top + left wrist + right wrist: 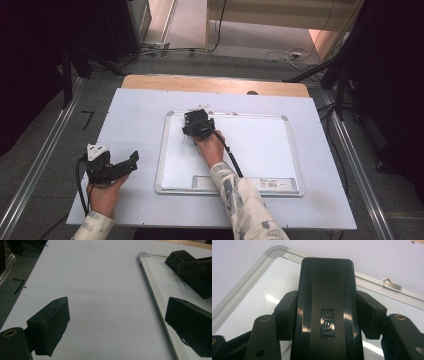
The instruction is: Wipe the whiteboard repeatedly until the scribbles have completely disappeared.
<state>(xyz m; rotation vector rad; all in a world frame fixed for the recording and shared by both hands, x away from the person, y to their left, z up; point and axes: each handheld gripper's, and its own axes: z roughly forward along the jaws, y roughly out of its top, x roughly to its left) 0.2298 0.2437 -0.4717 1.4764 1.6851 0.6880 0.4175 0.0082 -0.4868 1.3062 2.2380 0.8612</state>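
Your right gripper (325, 315) fingers pinch a black eraser (327, 302) over the whiteboard (260, 150) corner. Left gripper (117, 325) fingers spread, bare surface (100, 290) between them.

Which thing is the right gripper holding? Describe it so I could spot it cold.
Find the whiteboard lying on the white table. Near its top left corner, the right gripper clamps a black eraser: a glossy plastic block with an embossed logo, the one loose item on the board.
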